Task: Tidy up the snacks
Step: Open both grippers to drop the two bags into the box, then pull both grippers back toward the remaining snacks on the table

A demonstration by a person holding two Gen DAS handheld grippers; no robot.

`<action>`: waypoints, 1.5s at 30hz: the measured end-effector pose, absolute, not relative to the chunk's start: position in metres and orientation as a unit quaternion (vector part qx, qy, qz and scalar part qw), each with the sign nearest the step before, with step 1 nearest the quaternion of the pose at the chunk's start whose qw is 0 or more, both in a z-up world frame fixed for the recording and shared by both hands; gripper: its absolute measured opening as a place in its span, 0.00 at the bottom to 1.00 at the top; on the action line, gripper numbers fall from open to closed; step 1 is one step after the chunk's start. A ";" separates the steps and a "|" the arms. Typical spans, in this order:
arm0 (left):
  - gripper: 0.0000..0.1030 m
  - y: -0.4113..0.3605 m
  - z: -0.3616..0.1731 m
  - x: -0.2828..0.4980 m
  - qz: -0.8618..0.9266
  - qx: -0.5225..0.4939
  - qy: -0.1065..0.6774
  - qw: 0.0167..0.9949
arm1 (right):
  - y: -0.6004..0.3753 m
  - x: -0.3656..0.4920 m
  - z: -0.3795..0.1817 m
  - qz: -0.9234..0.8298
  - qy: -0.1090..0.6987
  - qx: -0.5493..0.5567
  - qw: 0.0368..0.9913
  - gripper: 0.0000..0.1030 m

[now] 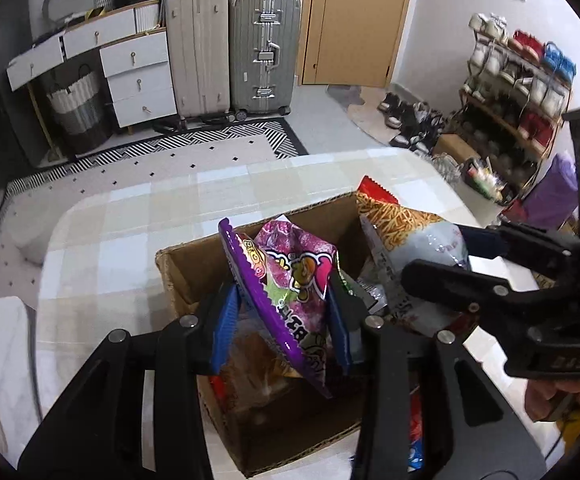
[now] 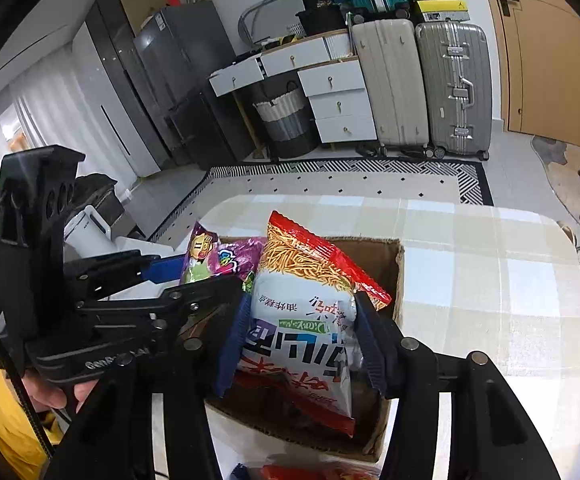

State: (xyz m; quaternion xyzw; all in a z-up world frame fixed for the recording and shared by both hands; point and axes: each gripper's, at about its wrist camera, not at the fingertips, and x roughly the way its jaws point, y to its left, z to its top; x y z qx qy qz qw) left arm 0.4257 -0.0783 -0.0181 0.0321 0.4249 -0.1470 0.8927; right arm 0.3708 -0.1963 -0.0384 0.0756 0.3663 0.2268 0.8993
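Observation:
An open cardboard box stands on the checked tablecloth. My left gripper is shut on a purple snack bag, which hangs upright over the box's left half. My right gripper is shut on a red-and-white bag of fried noodle sticks; its blue pads press both sides and its lower end dips into the box. The two bags hang side by side, close together. Other packets lie dimly in the bottom of the box.
A red-and-blue packet lies on the table beside the box's near side. A person's hand grips each tool. A white kettle stands off the table's left. Suitcases, drawers and a shoe rack line the walls.

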 end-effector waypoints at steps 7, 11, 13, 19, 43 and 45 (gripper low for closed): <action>0.57 -0.074 -0.008 0.422 -0.149 0.028 0.412 0.899 | -0.188 0.362 -0.034 0.226 0.354 0.057 0.906 0.52; 0.63 -0.069 0.002 0.409 -0.149 0.023 0.403 0.903 | -0.191 0.358 -0.029 0.222 0.350 0.060 0.908 0.52; 0.63 -0.067 0.005 0.405 -0.149 0.022 0.402 0.903 | -0.193 0.354 -0.027 0.221 0.348 0.062 0.909 0.52; 0.63 -0.062 0.013 0.393 -0.139 0.022 0.398 0.907 | -0.201 0.340 -0.017 0.214 0.337 0.066 0.914 0.52; 0.99 -0.049 0.122 0.159 -0.136 0.004 0.261 0.956 | -0.209 0.144 0.088 0.210 0.183 0.040 0.960 0.93; 1.00 -0.050 0.125 0.138 -0.140 0.010 0.253 0.957 | -0.212 0.119 0.093 0.211 0.155 0.039 0.964 0.98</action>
